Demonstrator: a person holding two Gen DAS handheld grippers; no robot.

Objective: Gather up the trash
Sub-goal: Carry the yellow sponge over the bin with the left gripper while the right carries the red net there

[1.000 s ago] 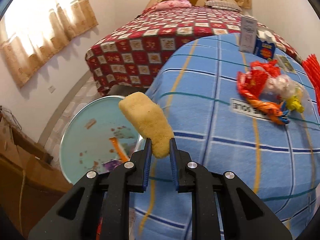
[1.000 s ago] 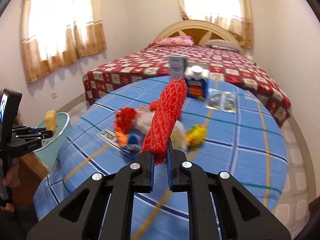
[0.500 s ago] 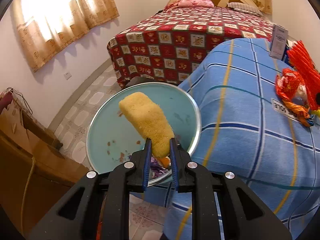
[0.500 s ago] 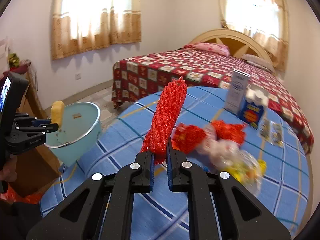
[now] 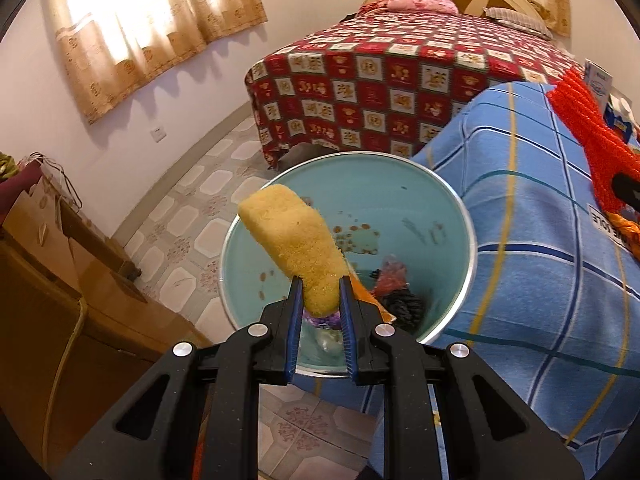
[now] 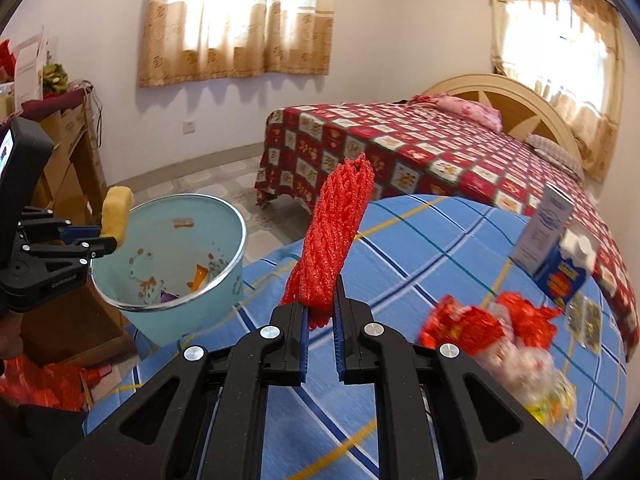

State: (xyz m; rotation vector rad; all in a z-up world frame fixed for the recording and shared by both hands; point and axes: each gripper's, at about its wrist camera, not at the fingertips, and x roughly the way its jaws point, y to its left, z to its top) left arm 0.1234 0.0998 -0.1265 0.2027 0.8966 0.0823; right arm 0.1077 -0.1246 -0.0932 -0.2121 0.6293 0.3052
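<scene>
My left gripper (image 5: 320,296) is shut on a yellow sponge (image 5: 294,242) and holds it over the open mouth of the light blue bin (image 5: 440,200), which has wrappers and scraps at its bottom. The right wrist view shows that sponge (image 6: 116,210) at the bin's (image 6: 168,312) left rim. My right gripper (image 6: 321,298) is shut on a bundle of red mesh netting (image 6: 336,236), upright above the blue checked tablecloth (image 6: 420,248), right of the bin. The netting (image 5: 588,128) also shows at the right edge of the left wrist view.
Red and clear wrappers (image 6: 492,336) lie in a heap on the table's right side, with a blue carton (image 6: 560,276) and a white box (image 6: 546,228) behind. A bed with a red patterned cover (image 6: 420,152) stands beyond. Wooden furniture (image 5: 60,280) lies left of the bin.
Both grippers have swung left towards the bin. The sponge went from beside the table edge to over the bin's opening. The netting moved from above the trash heap to near the bin.
</scene>
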